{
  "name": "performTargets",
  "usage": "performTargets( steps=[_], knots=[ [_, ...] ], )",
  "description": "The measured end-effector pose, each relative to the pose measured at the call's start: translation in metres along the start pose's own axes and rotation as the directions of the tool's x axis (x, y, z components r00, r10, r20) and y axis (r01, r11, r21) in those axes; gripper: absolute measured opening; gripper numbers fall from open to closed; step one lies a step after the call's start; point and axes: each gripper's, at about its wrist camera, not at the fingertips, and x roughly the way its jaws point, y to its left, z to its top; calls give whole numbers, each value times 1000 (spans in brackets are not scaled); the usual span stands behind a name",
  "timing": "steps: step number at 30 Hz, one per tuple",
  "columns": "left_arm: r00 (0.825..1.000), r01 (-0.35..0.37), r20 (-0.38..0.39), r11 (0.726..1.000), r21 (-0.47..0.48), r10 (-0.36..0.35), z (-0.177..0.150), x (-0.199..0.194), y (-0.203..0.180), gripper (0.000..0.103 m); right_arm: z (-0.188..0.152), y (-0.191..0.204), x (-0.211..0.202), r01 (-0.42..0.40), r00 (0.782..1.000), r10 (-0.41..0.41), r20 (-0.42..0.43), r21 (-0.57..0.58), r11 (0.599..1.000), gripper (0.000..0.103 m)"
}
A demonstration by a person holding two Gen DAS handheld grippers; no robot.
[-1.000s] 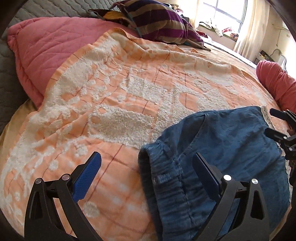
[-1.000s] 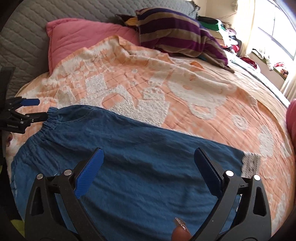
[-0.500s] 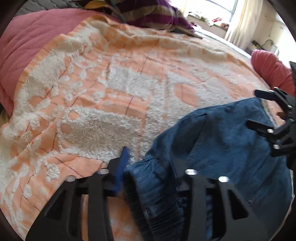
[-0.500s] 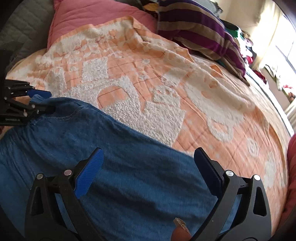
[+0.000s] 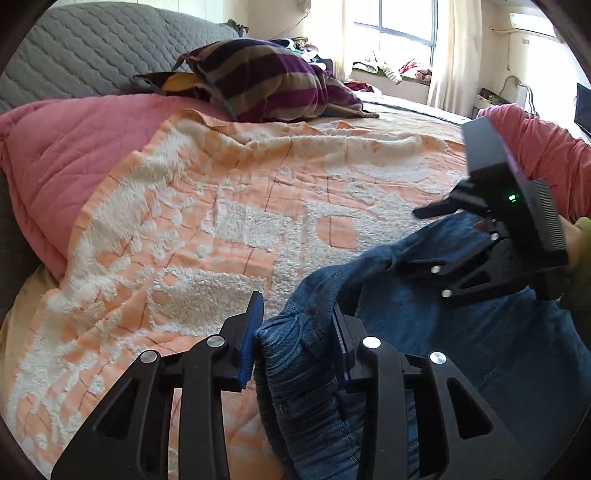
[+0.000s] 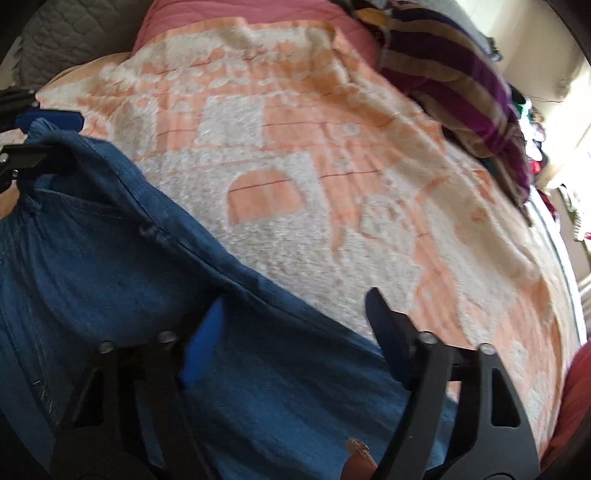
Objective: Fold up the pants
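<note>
A pair of blue denim pants (image 5: 480, 350) lies on the near side of a bed as a person with a gripper in each hand works at its waist end. Nearest the left wrist camera, the left gripper (image 5: 295, 332) is clamped on the bunched, gathered waistband (image 5: 295, 354), which is raised a little off the orange-and-white blanket (image 5: 221, 221). To the right, the right gripper (image 5: 461, 258) sits at the far edge of the denim; in its own blurred view its fingers stand moderately apart astride that edge, the blue-padded one low over the cloth, the other at its border, and nothing is visibly pinched between them. A fingertip (image 6: 356, 448) shows at the bottom of that view. From there the pants run leftward along the near edge of the blanket to where the left gripper holds them. The step in hand appears to be taking hold of the garment for the first fold: one grip is made, the other not yet. The next move likely calls for the right gripper to close on the fabric edge so both can lift and carry it together. Beyond the blanket, a pink quilt (image 5: 74, 147) lies far left, a striped cushion (image 5: 266, 85) behind it, with the grey padded headboard (image 5: 92, 48) and a bright window (image 5: 399, 26) farthest away.
</note>
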Motion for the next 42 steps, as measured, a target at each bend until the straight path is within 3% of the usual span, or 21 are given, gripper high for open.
performTargets(
  steps=[1,3,5,8,14,23,34,38,42],
  knots=[
    [1000,-1,0,1000,0,1,-2,-2,1,32,-1,1,-1,-27,1000,27,4,4,1000,49],
    [1000,-1,0,1000,-7,1,-4,-2,1,32,-3,5,-6,-71,997,71,15,13,997,26],
    [1000,0,2,1000,-19,0,-5,-3,4,32,-5,7,-16,-92,995,91,32,30,995,11],
    [1000,10,19,999,-38,-9,-6,-11,8,32,-11,10,-38,-101,991,96,89,51,994,7],
    [998,32,51,998,-46,-30,-13,-29,6,32,-28,17,-90,-110,977,91,193,90,990,6],
    [993,54,101,998,18,-55,-27,-71,-14,32,-65,44,-152,-143,954,111,277,99,985,5],
    [996,69,57,995,67,-73,-69,-118,-23,33,-107,113,-197,-221,938,212,274,2,975,5],
    [994,103,21,993,48,-104,-91,-127,-21,33,-118,133,-212,-273,918,272,289,-36,961,1],
    [993,116,-3,993,31,-116,-107,-129,-21,33,-125,152,-217,-246,925,258,278,-79,966,1]
  ],
)
